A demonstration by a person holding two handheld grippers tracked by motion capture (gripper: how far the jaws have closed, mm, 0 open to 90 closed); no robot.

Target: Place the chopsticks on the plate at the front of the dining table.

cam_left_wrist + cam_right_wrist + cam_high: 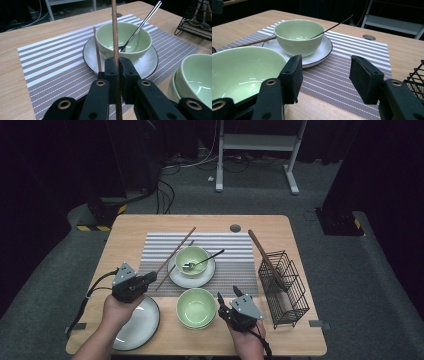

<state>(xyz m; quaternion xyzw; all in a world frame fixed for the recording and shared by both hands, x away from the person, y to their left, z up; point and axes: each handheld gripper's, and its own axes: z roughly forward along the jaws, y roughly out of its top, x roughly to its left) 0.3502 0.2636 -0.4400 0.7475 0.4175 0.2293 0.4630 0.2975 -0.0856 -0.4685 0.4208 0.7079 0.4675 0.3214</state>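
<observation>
A wooden chopstick (115, 32) is clamped between the closed jaws of the left tongs (119, 65), near the front-left part of the worktop (130, 227); it runs from there toward the far edge across the striped placemat (235, 270). A second chopstick (97, 50) lies beside it, leaning on the white plate (150, 63) under the far green bowl (125, 37), which holds a metal spoon (140, 27). The right tongs (325, 75) stand partly open with nothing between the jaws, just beside the near green bowl (239, 70) at the front edge. A black wire rack (285, 290) sits by the right edge, a grey plate (142, 322) at the front-left corner.
</observation>
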